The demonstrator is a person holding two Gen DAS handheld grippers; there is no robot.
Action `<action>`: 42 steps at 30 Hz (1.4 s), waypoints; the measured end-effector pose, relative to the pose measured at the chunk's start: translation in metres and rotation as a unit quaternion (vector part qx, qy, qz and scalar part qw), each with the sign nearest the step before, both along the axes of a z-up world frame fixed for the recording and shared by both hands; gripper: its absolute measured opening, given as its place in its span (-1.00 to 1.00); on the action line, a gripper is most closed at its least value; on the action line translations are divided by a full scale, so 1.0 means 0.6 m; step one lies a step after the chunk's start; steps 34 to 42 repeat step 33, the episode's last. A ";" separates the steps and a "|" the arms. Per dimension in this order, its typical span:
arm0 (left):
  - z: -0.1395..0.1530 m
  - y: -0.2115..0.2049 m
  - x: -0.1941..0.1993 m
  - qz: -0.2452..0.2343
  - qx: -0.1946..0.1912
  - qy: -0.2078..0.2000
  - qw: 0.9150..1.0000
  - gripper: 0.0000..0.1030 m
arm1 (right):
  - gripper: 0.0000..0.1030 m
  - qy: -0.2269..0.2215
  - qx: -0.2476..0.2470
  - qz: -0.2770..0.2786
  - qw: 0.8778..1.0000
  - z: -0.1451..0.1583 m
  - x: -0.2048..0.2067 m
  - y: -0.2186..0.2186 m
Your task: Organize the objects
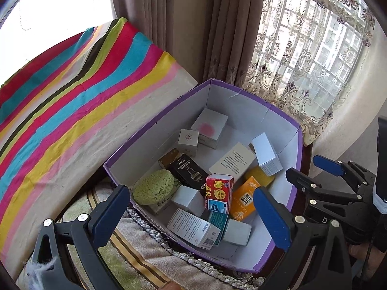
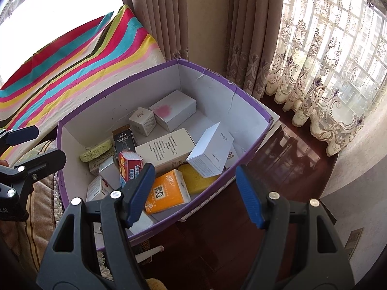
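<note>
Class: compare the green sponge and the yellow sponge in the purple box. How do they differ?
The green sponge lies in full view by the near-left wall; the yellow sponge is half buried under a white carton. Green looks speckled, yellow plain. Both rest inside the purple box.

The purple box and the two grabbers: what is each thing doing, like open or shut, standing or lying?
purple box: open, no lid, holds many things.
left gripper: open wide, nothing held.
right gripper: open, nothing held.
red carton: standing upright.
orange pack: lying flat.
green sponge: leaning at the wall.
brown curtain: drawn aside.
</note>
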State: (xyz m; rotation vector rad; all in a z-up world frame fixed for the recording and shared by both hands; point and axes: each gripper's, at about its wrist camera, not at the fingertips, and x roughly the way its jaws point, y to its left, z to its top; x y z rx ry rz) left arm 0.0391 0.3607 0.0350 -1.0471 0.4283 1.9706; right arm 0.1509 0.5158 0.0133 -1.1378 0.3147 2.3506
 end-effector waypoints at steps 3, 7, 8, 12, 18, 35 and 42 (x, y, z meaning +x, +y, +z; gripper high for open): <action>0.000 0.001 0.002 -0.003 -0.001 0.003 1.000 1.00 | 0.41 0.001 -0.002 -0.001 1.000 0.000 -0.001 0.000; -0.003 0.002 0.002 -0.005 -0.003 0.003 1.000 1.00 | 0.41 0.000 -0.004 -0.001 1.000 -0.003 -0.002 0.002; -0.003 0.002 0.002 -0.005 -0.003 0.003 1.000 1.00 | 0.41 0.000 -0.004 -0.001 1.000 -0.003 -0.003 0.002; -0.003 0.003 0.002 -0.008 -0.002 0.001 1.000 1.00 | 0.41 0.000 -0.004 -0.001 1.000 -0.003 -0.003 0.002; -0.005 0.005 0.001 -0.011 0.000 -0.007 1.000 1.00 | 0.41 -0.002 -0.006 0.000 1.000 -0.005 -0.003 0.003; -0.002 0.012 0.005 -0.034 0.015 -0.018 0.999 1.00 | 0.41 -0.006 -0.008 0.003 1.000 -0.010 -0.002 0.003; -0.002 0.012 0.005 -0.034 0.015 -0.018 0.999 1.00 | 0.41 -0.006 -0.008 0.003 1.000 -0.010 -0.002 0.003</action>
